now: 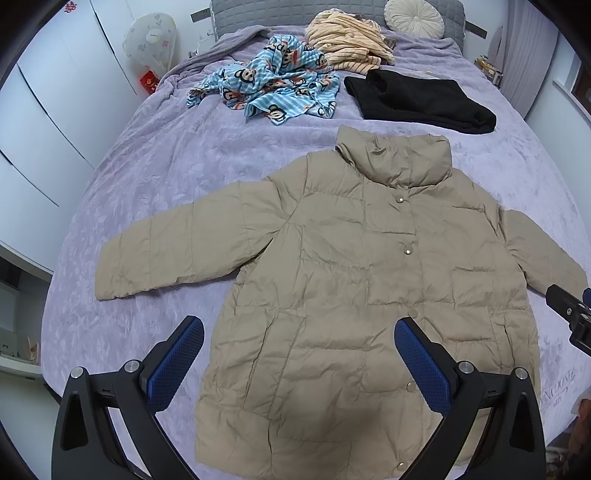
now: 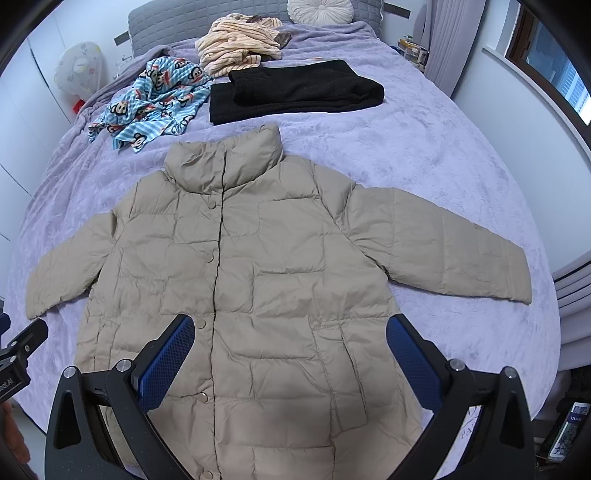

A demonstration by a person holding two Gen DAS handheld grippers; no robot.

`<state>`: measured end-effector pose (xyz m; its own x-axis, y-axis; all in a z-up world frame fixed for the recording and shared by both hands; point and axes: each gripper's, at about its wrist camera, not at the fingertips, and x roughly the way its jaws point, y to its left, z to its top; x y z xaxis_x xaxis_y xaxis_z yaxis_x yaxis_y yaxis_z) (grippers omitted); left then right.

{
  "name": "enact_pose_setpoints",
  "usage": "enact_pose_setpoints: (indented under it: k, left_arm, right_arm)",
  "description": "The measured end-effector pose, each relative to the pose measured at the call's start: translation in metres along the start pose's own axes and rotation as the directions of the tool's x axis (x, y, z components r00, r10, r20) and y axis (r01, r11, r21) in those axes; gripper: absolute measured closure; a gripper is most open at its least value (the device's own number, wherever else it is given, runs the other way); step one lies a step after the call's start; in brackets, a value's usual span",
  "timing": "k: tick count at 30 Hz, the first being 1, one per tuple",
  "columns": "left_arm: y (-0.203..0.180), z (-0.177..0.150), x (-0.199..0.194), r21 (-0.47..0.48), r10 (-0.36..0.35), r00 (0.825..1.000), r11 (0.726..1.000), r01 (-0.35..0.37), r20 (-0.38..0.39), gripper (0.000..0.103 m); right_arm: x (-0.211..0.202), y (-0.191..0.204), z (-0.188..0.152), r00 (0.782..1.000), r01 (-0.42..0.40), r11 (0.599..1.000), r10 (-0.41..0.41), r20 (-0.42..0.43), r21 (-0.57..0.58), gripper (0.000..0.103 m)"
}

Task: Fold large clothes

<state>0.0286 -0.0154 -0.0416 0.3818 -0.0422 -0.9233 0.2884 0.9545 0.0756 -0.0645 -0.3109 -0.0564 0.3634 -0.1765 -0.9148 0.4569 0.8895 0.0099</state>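
A beige quilted puffer jacket (image 1: 343, 273) (image 2: 251, 266) lies flat and front side up on the purple bed, snapped shut, collar pointing away, both sleeves spread out to the sides. My left gripper (image 1: 299, 328) hovers open above the jacket's lower left part, nothing between its blue pads. My right gripper (image 2: 290, 328) hangs open over the lower right half of the jacket, also holding nothing. The right gripper's black body (image 1: 570, 310) shows at the right edge of the left wrist view; the left gripper's body (image 2: 22, 343) shows at the left edge of the right wrist view.
Beyond the jacket lie a folded black garment (image 1: 417, 99) (image 2: 295, 90), a crumpled blue monkey-print cloth (image 1: 269, 88) (image 2: 151, 99) and a striped cream garment (image 1: 347, 40) (image 2: 236, 44). A round cushion (image 1: 413, 16) rests at the grey headboard. White wardrobes (image 1: 48, 110) stand left, a window (image 2: 554, 59) right.
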Motion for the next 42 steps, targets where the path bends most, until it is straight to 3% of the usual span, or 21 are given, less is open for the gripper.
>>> enact_pose_setpoints:
  k: [17, 21, 25, 30, 38, 42]
  left_arm:
    - [-0.002, -0.001, 0.001, -0.002, -0.01, 1.0, 1.0, 0.01, -0.005, 0.0]
    - [-0.001, -0.005, 0.014, -0.018, -0.071, 0.997, 0.997, 0.071, -0.009, 0.0]
    - [0.02, -0.008, 0.036, -0.091, -0.172, 0.985, 0.981, 0.17, -0.019, 0.0]
    - [0.063, -0.013, 0.077, -0.196, -0.198, 0.98, 0.962, 0.191, -0.018, 0.0]
    - [0.153, -0.017, 0.142, -0.371, -0.217, 0.974, 0.9, 0.227, 0.071, 0.0]
    - [0.205, -0.024, 0.18, -0.501, -0.241, 0.965, 0.825, 0.262, 0.109, 0.0]
  right_arm:
    - [0.008, 0.0, -0.004, 1.0, -0.001, 1.0, 0.001, -0.009, -0.005, 0.0]
    - [0.014, 0.004, -0.001, 0.999, -0.01, 1.0, 0.01, -0.032, -0.001, 0.0]
    - [0.027, 0.009, -0.002, 0.997, -0.026, 1.0, 0.026, -0.07, 0.004, 0.0]
    - [0.051, 0.026, -0.008, 0.991, -0.068, 0.998, 0.068, -0.119, 0.0, 0.0]
    - [0.091, 0.088, -0.026, 0.953, -0.223, 0.972, 0.202, -0.226, -0.072, 0.0]
    - [0.111, 0.118, -0.036, 0.939, -0.274, 0.957, 0.243, -0.245, -0.1, 0.0]
